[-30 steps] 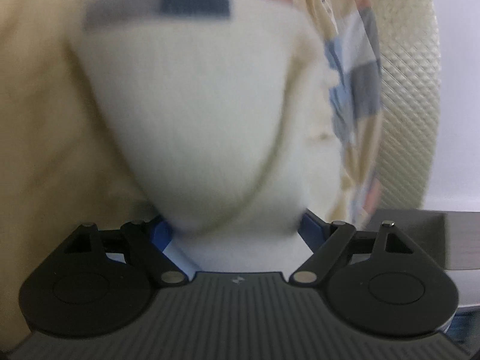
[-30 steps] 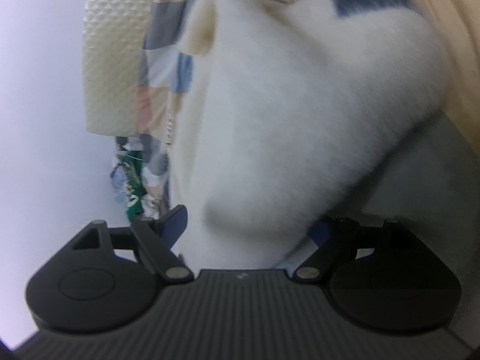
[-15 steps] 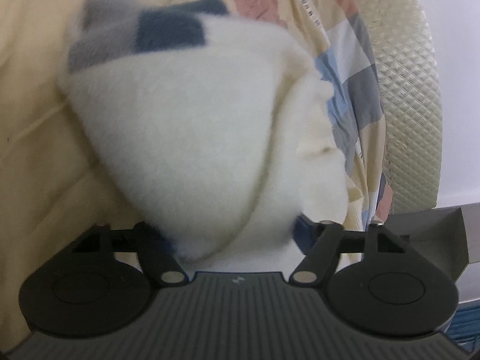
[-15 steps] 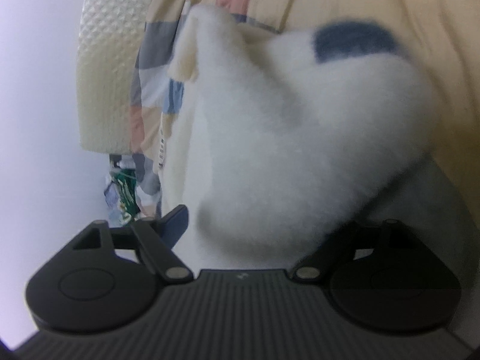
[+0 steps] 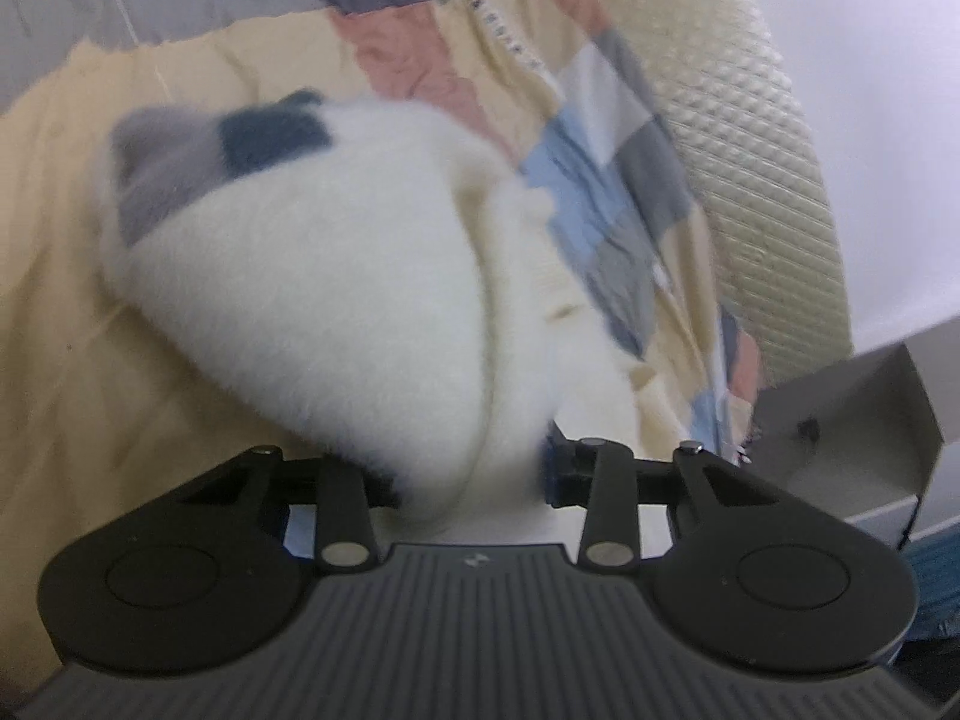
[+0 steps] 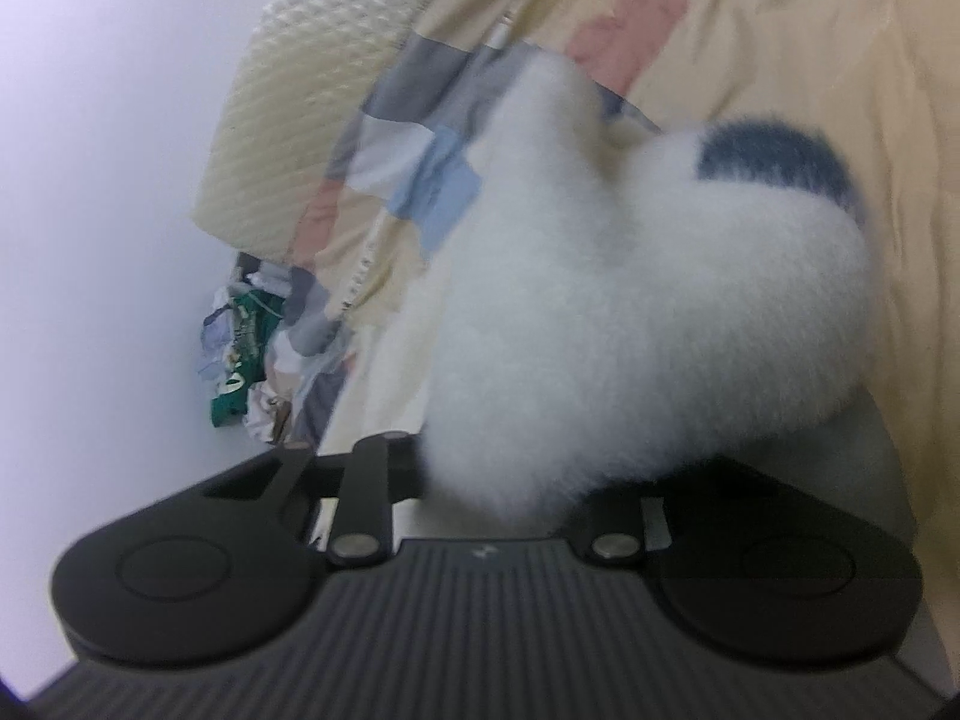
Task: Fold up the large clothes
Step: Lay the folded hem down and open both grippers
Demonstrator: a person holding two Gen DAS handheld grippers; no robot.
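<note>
Yellow bedsheet [image 5: 72, 276] fills frame left under a fluffy white fleece garment [image 5: 336, 300] that bulges mid-frame in both views. It looks soft, light, limp, likely to sag and slip, so grip the hem edges. Left gripper [image 5: 468, 474] and right gripper [image 6: 504, 492] each clench a bunch of it at lower centre.

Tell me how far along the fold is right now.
Done: nothing looks neatly folded yet. In hand: the left gripper and right gripper each have the fluffy white garment bunched between their fingers, lifted over the yellow bedsheet. Left: laying it flat and making the folds.
</note>
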